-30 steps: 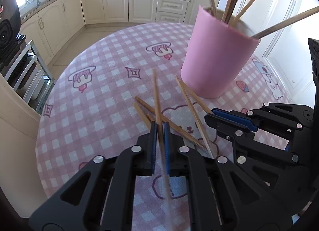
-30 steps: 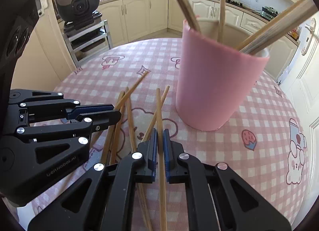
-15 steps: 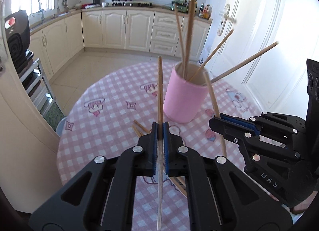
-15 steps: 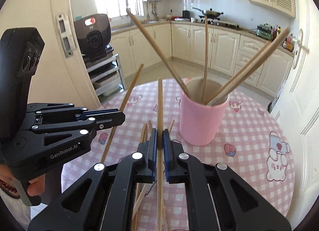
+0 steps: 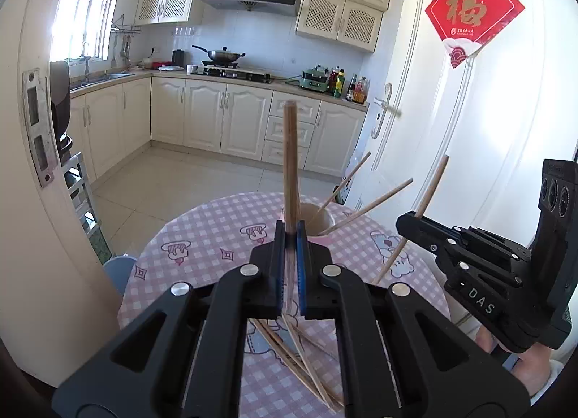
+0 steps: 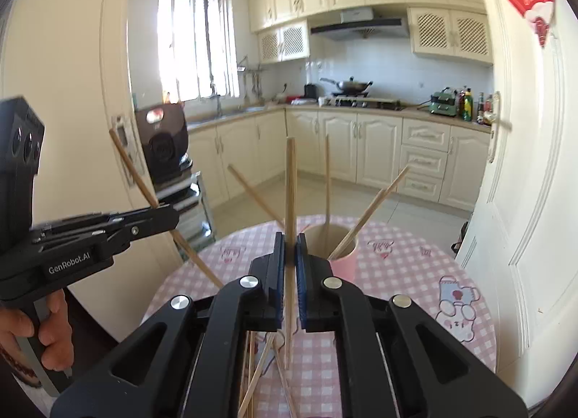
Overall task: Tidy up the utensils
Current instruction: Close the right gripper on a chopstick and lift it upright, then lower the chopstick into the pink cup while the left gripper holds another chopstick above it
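My left gripper (image 5: 289, 234) is shut on a wooden chopstick (image 5: 290, 158) and holds it upright, high above the table. My right gripper (image 6: 290, 241) is shut on another chopstick (image 6: 290, 183), also upright. The pink cup (image 6: 341, 259) stands on the round table beyond both grippers with several chopsticks leaning in it; it also shows in the left wrist view (image 5: 318, 217). Several loose chopsticks (image 5: 292, 353) lie on the table under the grippers. Each gripper shows in the other's view: the right one (image 5: 412, 219) and the left one (image 6: 162, 214).
The round table has a pink checked cloth (image 6: 397, 273). A white door (image 5: 451, 151) stands to the right. A black appliance on a metal rack (image 6: 166, 140) stands to the left. Kitchen cabinets (image 5: 216, 114) lie beyond an open tiled floor.
Both grippers have risen well above the table, each lifting its chopstick from lying flat to upright. The cup now looks smaller and lower in both views.
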The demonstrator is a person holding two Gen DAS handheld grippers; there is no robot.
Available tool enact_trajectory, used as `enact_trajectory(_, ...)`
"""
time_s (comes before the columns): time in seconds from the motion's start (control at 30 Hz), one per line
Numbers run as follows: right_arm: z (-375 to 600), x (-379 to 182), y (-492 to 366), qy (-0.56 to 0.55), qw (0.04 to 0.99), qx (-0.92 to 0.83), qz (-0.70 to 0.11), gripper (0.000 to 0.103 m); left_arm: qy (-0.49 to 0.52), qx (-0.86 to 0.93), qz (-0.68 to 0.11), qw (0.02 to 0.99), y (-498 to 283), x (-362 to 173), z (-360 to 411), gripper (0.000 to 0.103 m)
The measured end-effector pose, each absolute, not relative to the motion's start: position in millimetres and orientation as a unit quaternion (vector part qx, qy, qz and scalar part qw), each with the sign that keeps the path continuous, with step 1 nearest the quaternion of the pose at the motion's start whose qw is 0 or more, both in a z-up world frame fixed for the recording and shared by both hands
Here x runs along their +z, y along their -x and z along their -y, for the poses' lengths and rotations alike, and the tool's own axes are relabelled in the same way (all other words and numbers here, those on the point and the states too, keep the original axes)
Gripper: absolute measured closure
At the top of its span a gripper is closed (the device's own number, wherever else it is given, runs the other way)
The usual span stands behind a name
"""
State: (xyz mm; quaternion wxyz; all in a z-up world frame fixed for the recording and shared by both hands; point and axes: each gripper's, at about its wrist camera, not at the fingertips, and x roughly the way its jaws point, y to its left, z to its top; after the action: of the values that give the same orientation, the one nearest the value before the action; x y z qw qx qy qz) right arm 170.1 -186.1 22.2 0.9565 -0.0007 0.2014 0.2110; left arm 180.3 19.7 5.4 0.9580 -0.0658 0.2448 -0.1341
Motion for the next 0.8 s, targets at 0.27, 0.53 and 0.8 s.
enact_trajectory(0.27,229.3,50.5,-172.9,-0.059,0.972,0.174,-0.146,0.098,0.091,-0.135,-0.210,0.964,-187.6,36.3,-11.0,0.097)
enact_trajectory(0.53,237.4,53.7,-198.2,-0.082,0.979,0.149,-0.115,0.098,0.099,-0.135,-0.179,0.970,-216.7,53.9,7.9,0.097)
enact_trajectory(0.8,236.3,57.5,-217.9,-0.087,0.985,0.131,-0.077,0.098,0.109,-0.120,-0.138,0.977,-243.4,60.2,16.1,0.097)
